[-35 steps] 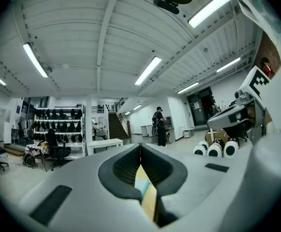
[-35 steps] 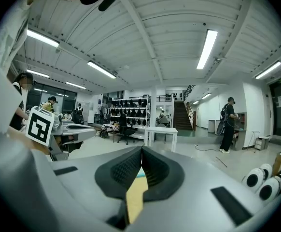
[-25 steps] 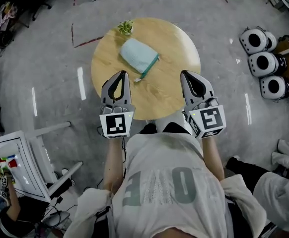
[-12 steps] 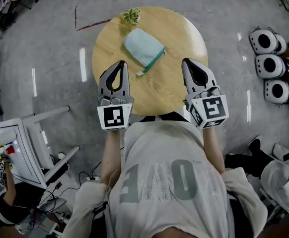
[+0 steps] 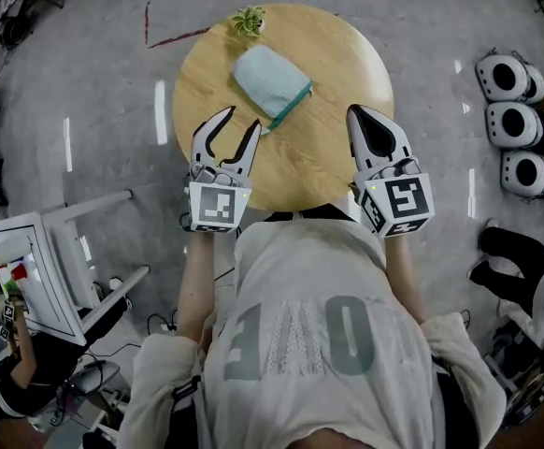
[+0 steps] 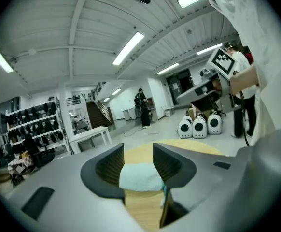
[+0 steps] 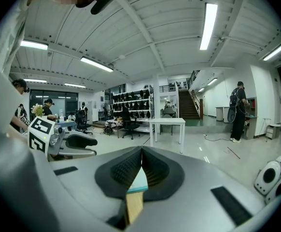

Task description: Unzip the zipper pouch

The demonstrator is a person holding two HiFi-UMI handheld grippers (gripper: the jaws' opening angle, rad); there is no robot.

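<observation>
since the earlier frames the left gripper (image 5: 240,120) has been lowered over the near edge of the round table (image 5: 342,59), and its jaws have just been opening. they now stand roughly half apart with nothing between the pads, and the zipper pouch (image 5: 264,78) is only framed in the gap from farther off. the right gripper (image 5: 359,112) is seen with its jaws closed together and nothing is held in them. the pouch lies flat on the far left part of the table, just in front of a small potted plant (image 5: 248,21), with its teal zipper (image 5: 292,105) running diagonally along the edge that faces the grippers. it is judged to be soft, light cloth that would slide and bunch on the smooth wood, so the fabric at one end of the zipper would best be pinched and held down while the small pull at the near end is taken by the other gripper. both grippers are held out ahead of the body, well apart, pointed away from it and slightly downward.
</observation>
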